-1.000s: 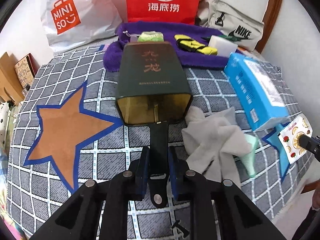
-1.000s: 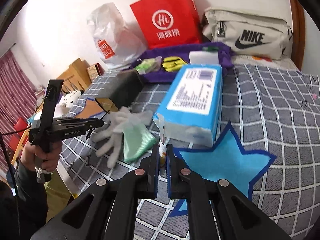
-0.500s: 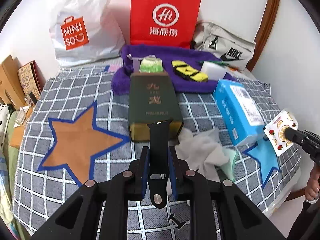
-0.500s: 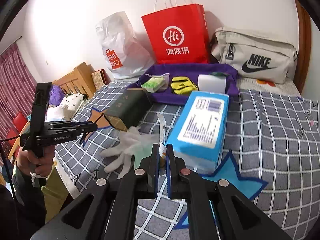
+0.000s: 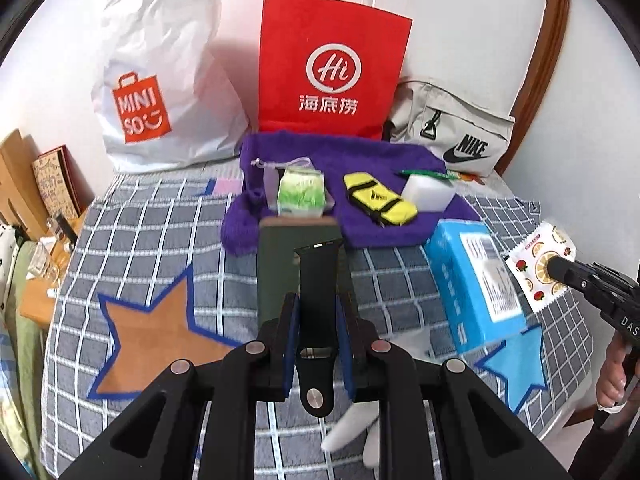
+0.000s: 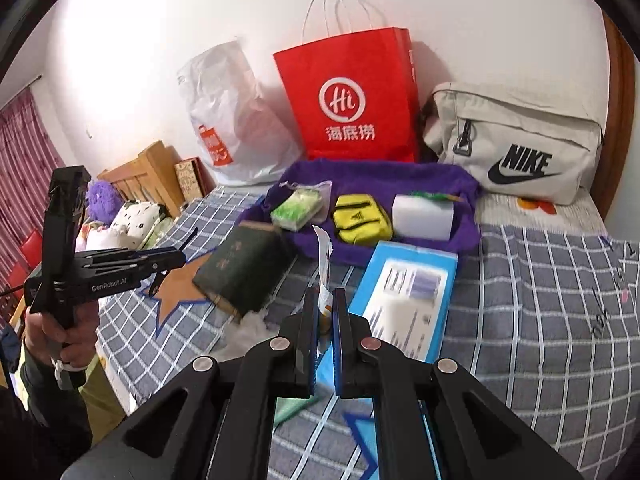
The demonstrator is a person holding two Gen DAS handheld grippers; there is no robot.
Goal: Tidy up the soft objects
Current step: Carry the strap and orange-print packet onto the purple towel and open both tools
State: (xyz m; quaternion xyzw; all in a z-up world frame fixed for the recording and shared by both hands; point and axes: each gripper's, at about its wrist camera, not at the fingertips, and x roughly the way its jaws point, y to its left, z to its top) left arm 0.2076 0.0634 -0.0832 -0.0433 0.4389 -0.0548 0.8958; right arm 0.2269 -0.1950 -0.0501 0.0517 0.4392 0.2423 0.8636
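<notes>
Watch strap (image 5: 318, 300), black and rubbery, was pinched between the pads of the left tongs (image 5: 318, 344), held above the bed (image 5: 152, 240) in front of the dark green box (image 5: 276, 264). Its long axis ran along the tongs' fingers: the buckle-pin end hung back toward the camera, the lug end pointed away toward the purple towel (image 5: 360, 160). Right tongs (image 6: 325, 344) were pressed on a small fruit-print packet (image 6: 325, 264), seen edge-on and standing upright, its long axis vertical; from the left view it faced flat on. On the towel already lay a green-and-white pack (image 5: 301, 194), a yellow pouch (image 5: 378, 200) and a white sponge block (image 5: 428, 194), side by side, apart. Judged about midway: three items placed, two in hand and not yet set down. Left on the bed: a white glove (image 6: 252, 328), a green cloth (image 6: 292, 408) beneath the right tongs, and the blue tissue box (image 6: 404, 300), which may or may not belong.
</notes>
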